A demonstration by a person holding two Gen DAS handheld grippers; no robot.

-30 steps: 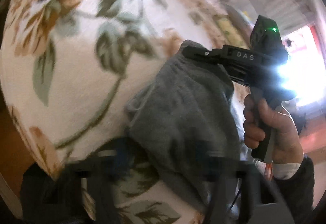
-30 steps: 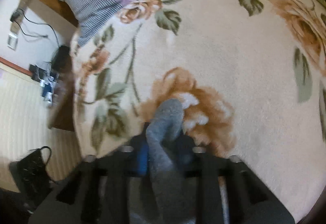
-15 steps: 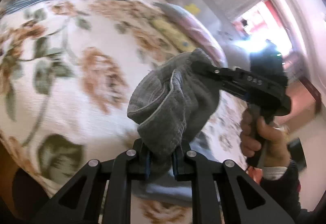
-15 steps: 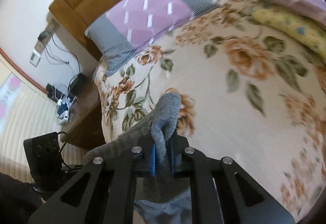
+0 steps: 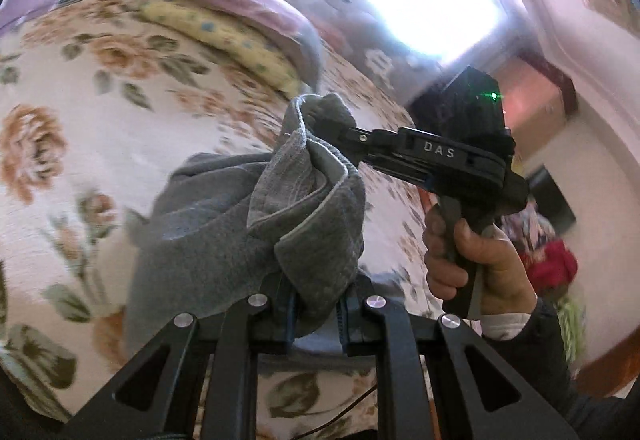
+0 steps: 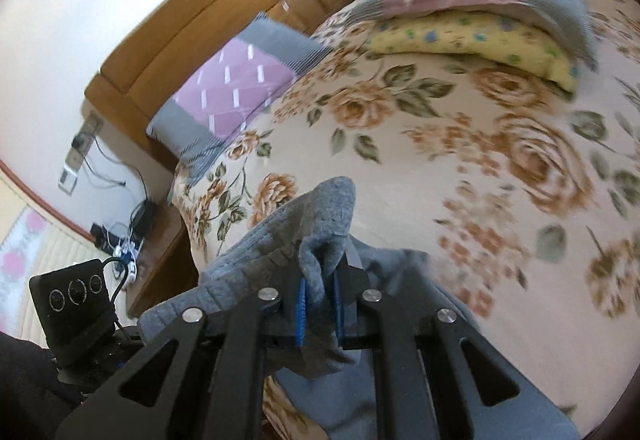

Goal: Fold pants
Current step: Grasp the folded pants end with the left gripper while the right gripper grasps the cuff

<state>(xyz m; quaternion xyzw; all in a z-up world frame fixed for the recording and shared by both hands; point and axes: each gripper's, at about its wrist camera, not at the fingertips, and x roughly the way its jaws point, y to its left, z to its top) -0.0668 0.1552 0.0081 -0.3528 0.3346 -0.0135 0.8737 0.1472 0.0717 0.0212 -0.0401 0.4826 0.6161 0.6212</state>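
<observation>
Grey pants (image 5: 240,224) lifted off the bed (image 5: 80,87), both grippers clamped on fabric.
Left gripper (image 5: 316,314) and right gripper (image 6: 320,294) pinch one bunched edge; likely next: spread apart, lay flat ahead.

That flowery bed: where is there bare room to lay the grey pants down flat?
The widest bare stretch of the floral blanket lies between the purple pillow and the stacked yellow cushion. It is crowded by the headboard and near the edge, where the pants hang from both grippers.
</observation>
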